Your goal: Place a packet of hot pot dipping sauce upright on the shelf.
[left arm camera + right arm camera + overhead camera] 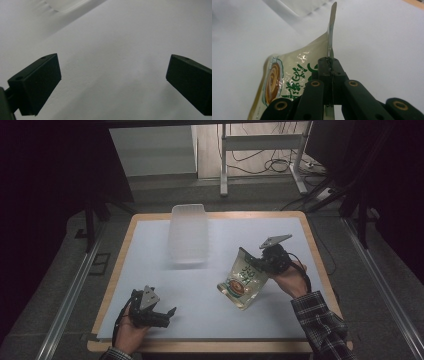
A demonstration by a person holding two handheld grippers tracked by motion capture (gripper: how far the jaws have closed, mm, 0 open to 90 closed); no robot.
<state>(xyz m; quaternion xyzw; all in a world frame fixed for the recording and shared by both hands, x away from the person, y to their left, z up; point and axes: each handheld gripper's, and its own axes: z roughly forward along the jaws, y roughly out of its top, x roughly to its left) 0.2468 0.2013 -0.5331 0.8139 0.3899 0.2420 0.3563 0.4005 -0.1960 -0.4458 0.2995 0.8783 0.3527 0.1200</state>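
Note:
A clear food pouch (243, 280) with green lettering and a brown round label hangs tilted over the right half of the white table, its lower corner near the surface. My right gripper (262, 262) is shut on the pouch's flat top seam. In the right gripper view the jaws meet on that thin seam (330, 65), and the pouch (287, 82) hangs to the left below. My left gripper (167, 316) rests low at the front left of the table, open, with nothing between its jaws. The left gripper view shows its two black fingers (37, 85) wide apart over bare white table.
A translucent plastic tub (188, 234) stands at the back middle of the table. The white sheet (210, 320) covers a wooden tabletop whose edge (125, 240) shows around it. Metal frame legs and cables lie on the floor beyond.

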